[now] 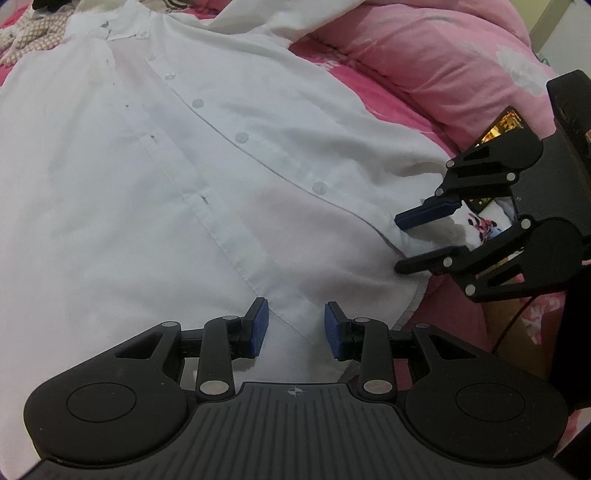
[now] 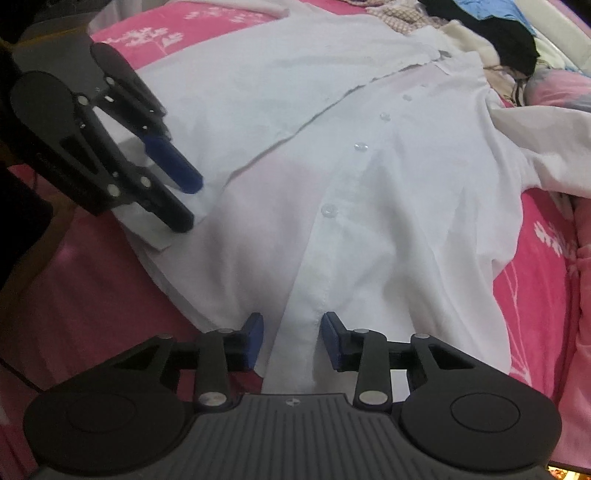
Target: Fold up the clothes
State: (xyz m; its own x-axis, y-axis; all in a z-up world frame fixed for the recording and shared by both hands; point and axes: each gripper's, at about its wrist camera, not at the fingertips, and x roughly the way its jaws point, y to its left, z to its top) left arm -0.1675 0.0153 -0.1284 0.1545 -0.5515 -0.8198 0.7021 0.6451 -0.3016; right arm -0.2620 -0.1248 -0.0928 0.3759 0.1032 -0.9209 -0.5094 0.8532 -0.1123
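Note:
A white button-up shirt (image 1: 184, 166) lies spread face up on a pink bed, collar at the far end and hem toward me. My left gripper (image 1: 295, 328) hovers over the hem by the button placket, blue pads apart, with flat cloth under the gap. In the right wrist view the left gripper (image 2: 190, 205) stands at the shirt's left hem corner. My right gripper (image 2: 291, 341) is open over the placket at the hem of the shirt (image 2: 369, 184). In the left wrist view the right gripper (image 1: 399, 243) straddles the shirt's edge without pressing on it.
A pink pillow or quilt (image 1: 443, 55) lies past the shirt's right side. A pile of other clothes (image 2: 498, 33) sits beyond the collar, with a patterned cloth (image 1: 33, 37) next to it. Pink floral bedsheet (image 2: 535, 258) shows to the right of the shirt.

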